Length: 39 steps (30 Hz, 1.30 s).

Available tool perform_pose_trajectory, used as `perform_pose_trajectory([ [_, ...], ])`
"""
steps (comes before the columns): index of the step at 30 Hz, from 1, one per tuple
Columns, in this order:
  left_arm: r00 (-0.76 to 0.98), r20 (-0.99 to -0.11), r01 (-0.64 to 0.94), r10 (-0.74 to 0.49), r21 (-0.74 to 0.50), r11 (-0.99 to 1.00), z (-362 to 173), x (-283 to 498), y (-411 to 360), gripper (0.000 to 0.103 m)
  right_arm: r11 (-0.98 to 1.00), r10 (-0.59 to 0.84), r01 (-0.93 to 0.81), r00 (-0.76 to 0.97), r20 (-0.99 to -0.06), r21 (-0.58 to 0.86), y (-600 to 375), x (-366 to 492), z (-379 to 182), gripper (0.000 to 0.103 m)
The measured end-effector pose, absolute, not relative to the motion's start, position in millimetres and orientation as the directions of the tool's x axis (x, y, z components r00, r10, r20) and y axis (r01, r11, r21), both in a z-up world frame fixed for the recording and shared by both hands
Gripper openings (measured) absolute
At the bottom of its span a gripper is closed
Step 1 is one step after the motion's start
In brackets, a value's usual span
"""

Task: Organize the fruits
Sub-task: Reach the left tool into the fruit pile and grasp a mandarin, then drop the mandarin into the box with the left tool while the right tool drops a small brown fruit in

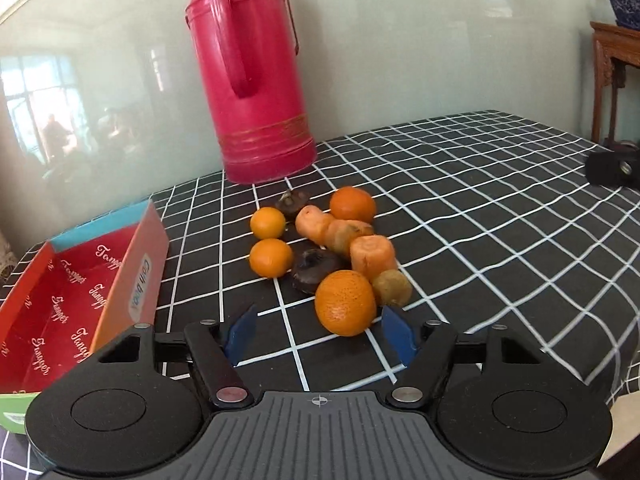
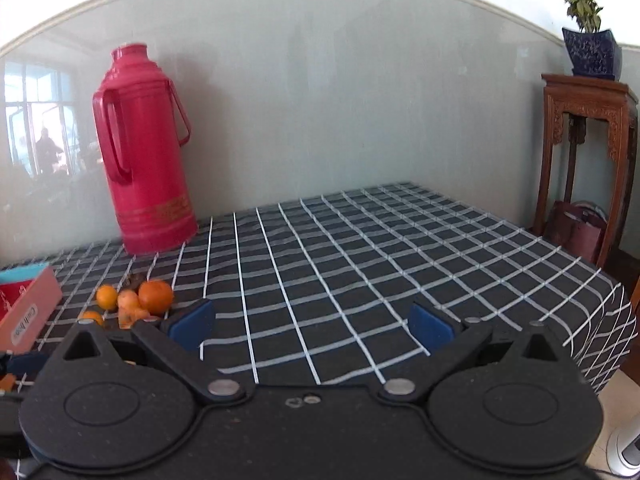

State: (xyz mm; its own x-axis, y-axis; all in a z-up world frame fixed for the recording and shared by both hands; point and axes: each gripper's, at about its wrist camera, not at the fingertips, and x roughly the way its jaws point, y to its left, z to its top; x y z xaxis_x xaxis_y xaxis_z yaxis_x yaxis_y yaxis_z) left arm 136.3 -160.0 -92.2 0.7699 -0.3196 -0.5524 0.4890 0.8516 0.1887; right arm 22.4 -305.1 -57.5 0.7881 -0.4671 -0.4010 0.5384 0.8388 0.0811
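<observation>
A heap of produce lies on the checked tablecloth (image 1: 460,208): several oranges, carrot pieces (image 1: 372,256), two dark brown fruits (image 1: 316,268) and a small brownish-green fruit (image 1: 392,287). The nearest orange (image 1: 345,303) sits just ahead of my open, empty left gripper (image 1: 318,334), close to its right pad. An open red box (image 1: 64,312) lies to the left. My right gripper (image 2: 312,326) is open and empty over bare cloth; the heap (image 2: 136,304) and the box (image 2: 28,312) show at its far left.
A tall pink thermos (image 1: 256,80) stands behind the heap against the glossy wall; it also shows in the right wrist view (image 2: 148,152). A wooden stand (image 2: 588,152) with a potted plant (image 2: 592,40) is beyond the table's right edge. The other gripper's black tip (image 1: 612,168) shows at the right.
</observation>
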Motion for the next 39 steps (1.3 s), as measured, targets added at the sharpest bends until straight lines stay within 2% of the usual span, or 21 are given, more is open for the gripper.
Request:
perform_pose_trajectory([
  [4, 0.758, -0.563, 0.493, -0.330, 0.164, 0.854, -98, 145, -163, 0.070, 0.838, -0.467, 0.539, 0.789, -0.398, 0.084, -305, 26, -58, 0.097],
  [9, 0.743, -0.564, 0.515, -0.360, 0.138, 0.846, -100, 145, -167, 0.038, 0.837, -0.454, 0.536, 0.793, -0.407, 0.111, -306, 27, -59, 0.097],
  [16, 0.757, -0.548, 0.509, -0.356, 0.154, 0.847, -102, 141, -169, 0.036, 0.851, -0.438, 0.515, 0.802, -0.407, 0.099, -299, 30, -61, 0.097],
  [20, 0.825, -0.463, 0.446, -0.324, 0.183, 0.876, -90, 132, -157, 0.035, 0.854, -0.433, 0.510, 0.805, -0.405, 0.103, -298, 29, -61, 0.097],
  [24, 0.908, -0.357, 0.295, -0.218, 0.177, 0.939, -69, 133, -126, 0.035, 0.868, -0.410, 0.487, 0.812, -0.415, 0.096, -291, 33, -64, 0.097],
  [27, 0.941, -0.330, 0.132, -0.070, 0.169, 0.977, -59, 145, -96, 0.035, 0.884, -0.388, 0.460, 0.819, -0.422, 0.079, -282, 38, -66, 0.097],
  [33, 0.887, -0.431, -0.112, 0.167, 0.149, 0.982, -63, 183, -38, 0.036, 0.917, -0.315, 0.390, 0.834, -0.452, 0.081, -266, 53, -73, 0.097],
  [39, 0.832, -0.492, -0.206, 0.255, 0.151, 0.967, -69, 197, -13, 0.036, 0.934, -0.257, 0.343, 0.845, -0.470, 0.105, -251, 69, -80, 0.097],
])
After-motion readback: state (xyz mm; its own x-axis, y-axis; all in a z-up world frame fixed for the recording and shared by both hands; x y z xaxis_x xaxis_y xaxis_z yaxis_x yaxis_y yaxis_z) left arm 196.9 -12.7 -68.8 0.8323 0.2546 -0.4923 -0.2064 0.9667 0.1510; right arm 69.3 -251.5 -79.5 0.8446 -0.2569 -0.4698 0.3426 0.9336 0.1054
